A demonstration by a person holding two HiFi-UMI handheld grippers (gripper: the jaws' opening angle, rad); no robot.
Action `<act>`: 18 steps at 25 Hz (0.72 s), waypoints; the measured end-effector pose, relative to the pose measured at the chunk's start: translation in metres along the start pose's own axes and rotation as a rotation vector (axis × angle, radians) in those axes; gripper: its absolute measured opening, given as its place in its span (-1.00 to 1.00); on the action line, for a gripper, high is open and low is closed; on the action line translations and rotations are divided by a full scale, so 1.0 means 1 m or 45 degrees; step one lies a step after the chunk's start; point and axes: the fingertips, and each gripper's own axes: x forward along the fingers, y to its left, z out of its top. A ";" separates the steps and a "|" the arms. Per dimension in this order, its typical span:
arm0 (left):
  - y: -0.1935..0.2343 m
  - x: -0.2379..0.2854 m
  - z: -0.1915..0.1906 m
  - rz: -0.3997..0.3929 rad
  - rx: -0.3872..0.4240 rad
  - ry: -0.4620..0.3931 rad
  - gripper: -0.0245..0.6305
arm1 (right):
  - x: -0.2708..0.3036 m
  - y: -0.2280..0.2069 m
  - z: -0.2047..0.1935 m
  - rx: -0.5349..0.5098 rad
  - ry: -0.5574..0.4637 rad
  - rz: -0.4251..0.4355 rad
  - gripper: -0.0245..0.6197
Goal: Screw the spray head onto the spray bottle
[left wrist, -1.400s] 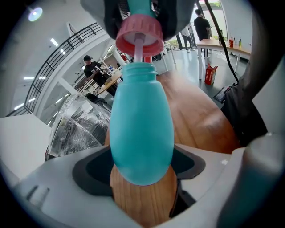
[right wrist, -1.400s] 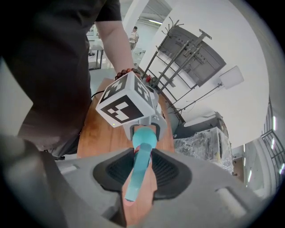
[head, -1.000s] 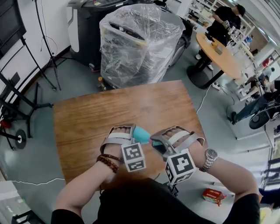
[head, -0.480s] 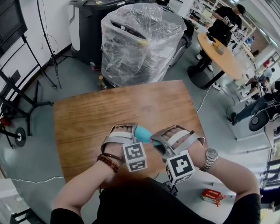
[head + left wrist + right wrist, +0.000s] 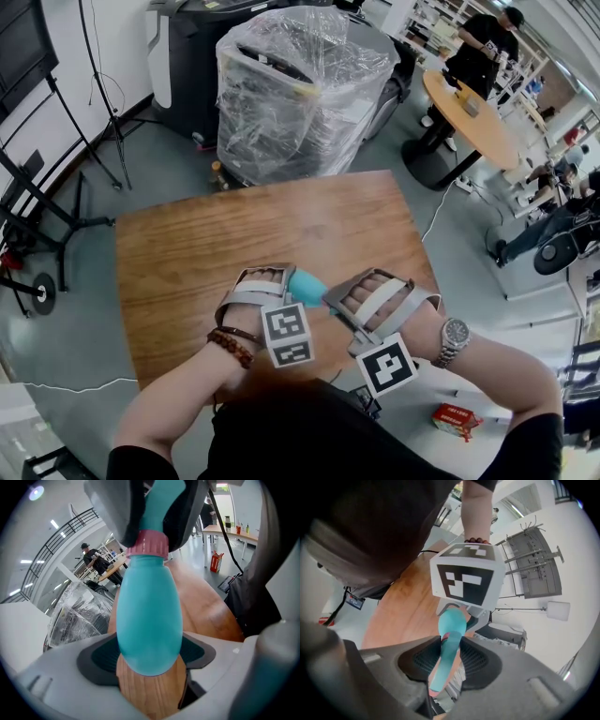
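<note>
- Spray bottle point(image 5: 306, 286), teal and pear-shaped, was held in the air just above the near part of the wooden table point(image 5: 216, 244), between the two grippers.
- Its wall was opaque, so what was inside could not be told.
- In the left gripper view the left gripper point(image 5: 151, 667) had its jaws set wide, with the dark pads pressed on either side of the bottle's rounded lower body point(image 5: 150, 620).
- A pink collar point(image 5: 146, 544) sat on the bottle's neck, and the teal spray head point(image 5: 161, 501) rose from it into the other gripper's jaws.
- How far the collar was threaded could not be told.
- In the right gripper view the right gripper point(image 5: 446, 660) had its jaws narrow, closed on the slim spray head point(image 5: 446, 656), with the bottle's body beyond it.
- From the head view the left gripper point(image 5: 265, 279) and right gripper point(image 5: 352, 295) faced each other, close together, with the bottle bridging them.
- Beyond the table stood a large machine wrapped in clear plastic point(image 5: 300, 89).
- A red carton point(image 5: 457, 419) lay on the floor to the right.
</note>
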 end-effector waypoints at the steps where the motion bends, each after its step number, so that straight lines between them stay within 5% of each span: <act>1: -0.002 0.000 0.001 -0.019 -0.007 -0.007 0.34 | 0.000 0.003 0.001 -0.037 0.005 0.002 -0.56; 7: -0.006 -0.001 0.003 -0.057 -0.008 -0.026 0.34 | 0.000 0.020 -0.004 -0.293 0.063 -0.027 -0.56; 9: -0.003 -0.003 0.003 -0.027 0.002 -0.019 0.33 | -0.001 0.018 -0.004 -0.271 0.063 -0.035 -0.56; 13: 0.003 -0.006 0.003 0.050 0.002 -0.006 0.32 | -0.003 0.013 -0.009 0.134 0.010 0.090 -0.56; 18: 0.011 -0.009 0.003 0.134 0.000 -0.003 0.29 | 0.000 0.004 -0.015 0.910 -0.156 0.287 -0.56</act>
